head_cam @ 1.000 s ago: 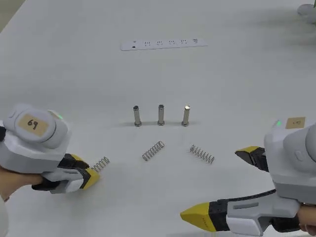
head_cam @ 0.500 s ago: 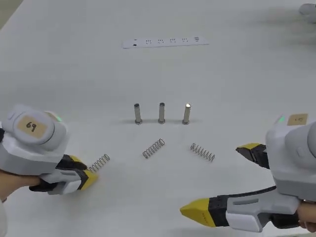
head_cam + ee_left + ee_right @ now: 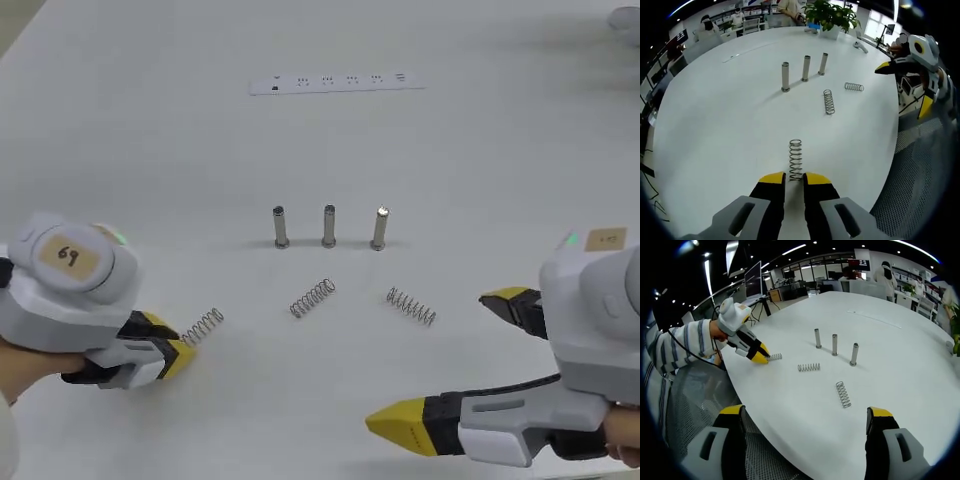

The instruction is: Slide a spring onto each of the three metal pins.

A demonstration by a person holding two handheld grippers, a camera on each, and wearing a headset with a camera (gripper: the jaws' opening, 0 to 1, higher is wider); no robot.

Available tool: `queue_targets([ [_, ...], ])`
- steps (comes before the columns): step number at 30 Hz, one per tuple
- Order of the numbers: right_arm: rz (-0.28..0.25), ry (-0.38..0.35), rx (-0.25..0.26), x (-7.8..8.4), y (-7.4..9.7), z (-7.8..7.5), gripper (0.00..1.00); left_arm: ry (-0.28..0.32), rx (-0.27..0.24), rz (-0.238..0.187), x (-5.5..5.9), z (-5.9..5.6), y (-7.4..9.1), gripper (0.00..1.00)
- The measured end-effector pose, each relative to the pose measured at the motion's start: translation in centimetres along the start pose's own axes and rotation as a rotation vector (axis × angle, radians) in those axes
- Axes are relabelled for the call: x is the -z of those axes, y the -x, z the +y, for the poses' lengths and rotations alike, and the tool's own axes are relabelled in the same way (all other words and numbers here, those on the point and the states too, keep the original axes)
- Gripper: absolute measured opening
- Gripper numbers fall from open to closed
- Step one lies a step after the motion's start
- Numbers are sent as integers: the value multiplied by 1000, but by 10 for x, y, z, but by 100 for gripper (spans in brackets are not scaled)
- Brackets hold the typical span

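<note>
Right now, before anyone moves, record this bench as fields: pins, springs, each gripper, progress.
pins: three metal pins upright in a row, all bare
springs: left spring, middle spring, right spring, all lying on the table
left gripper: jaws narrow, left spring's end between the tips; grip unclear
right gripper: jaws wide open, holding nothing
progress: no spring on a pin yet

Bright, even overhead light washes the white desk (image 3: 150, 150); the pins (image 3: 329, 226) cast faint, soft shadows. The head view is sharp. Both gripper views bend strongly at their edges, where ceiling lights (image 3: 794, 249) glare.
</note>
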State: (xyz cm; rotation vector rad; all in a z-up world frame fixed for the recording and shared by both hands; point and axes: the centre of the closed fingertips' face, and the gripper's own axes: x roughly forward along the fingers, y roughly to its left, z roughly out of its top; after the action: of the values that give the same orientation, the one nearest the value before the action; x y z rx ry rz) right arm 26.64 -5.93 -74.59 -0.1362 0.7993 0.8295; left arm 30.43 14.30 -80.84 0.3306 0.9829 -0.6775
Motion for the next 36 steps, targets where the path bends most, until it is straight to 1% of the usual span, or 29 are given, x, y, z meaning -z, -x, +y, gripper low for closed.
queue_targets([
  [4, 4, 6, -4, 1, 0, 0, 99, -27, -18, -4, 0, 2, 0, 3],
  [5, 3, 5, -5, 0, -1, 0, 99, -40, -20, -4, 0, 3, 0, 3],
  [10, 11, 19, -21, 1, -3, 3, 99, -59, -21, -6, 0, 2, 0, 3],
  [11, 14, 25, -27, 1, -3, 4, 99, -75, -26, -6, 0, 1, 0, 3],
  [12, 16, 30, -30, 2, -4, 5, 99, -106, -28, -8, 0, 1, 0, 3],
  [13, 18, 33, -31, 2, -4, 5, 99, -110, -28, -13, 0, 0, -1, 3],
  [16, 26, 48, -41, 2, -4, 7, 99, -106, -28, -18, 0, 1, 0, 3],
  [19, 29, 46, -43, 3, -3, 5, 99, -105, -38, -20, 0, 3, 1, 2],
  [21, 34, 47, -44, 4, -3, 4, 99, -95, -36, -31, -2, 2, 4, 2],
  [23, 43, 51, -44, 6, -3, 2, 99, -96, -36, -34, -3, 2, 5, 2],
  [26, 42, 54, -43, 6, -3, 1, 99, -95, -41, -40, -6, 3, 8, 2],
  [28, 38, 52, -43, 5, -3, 0, 98, -91, -28, -53, -9, 0, 10, 2],
  [30, 37, 54, -43, 5, -2, -1, 98, -88, -1, -65, -11, -5, 10, 2],
  [35, 39, 72, -39, 2, 0, -8, 98, -117, 35, -82, -16, -15, 13, 2],
  [36, 37, 75, -40, 1, 1, -10, 98, -116, 51, -93, -18, -18, 14, 2],
])
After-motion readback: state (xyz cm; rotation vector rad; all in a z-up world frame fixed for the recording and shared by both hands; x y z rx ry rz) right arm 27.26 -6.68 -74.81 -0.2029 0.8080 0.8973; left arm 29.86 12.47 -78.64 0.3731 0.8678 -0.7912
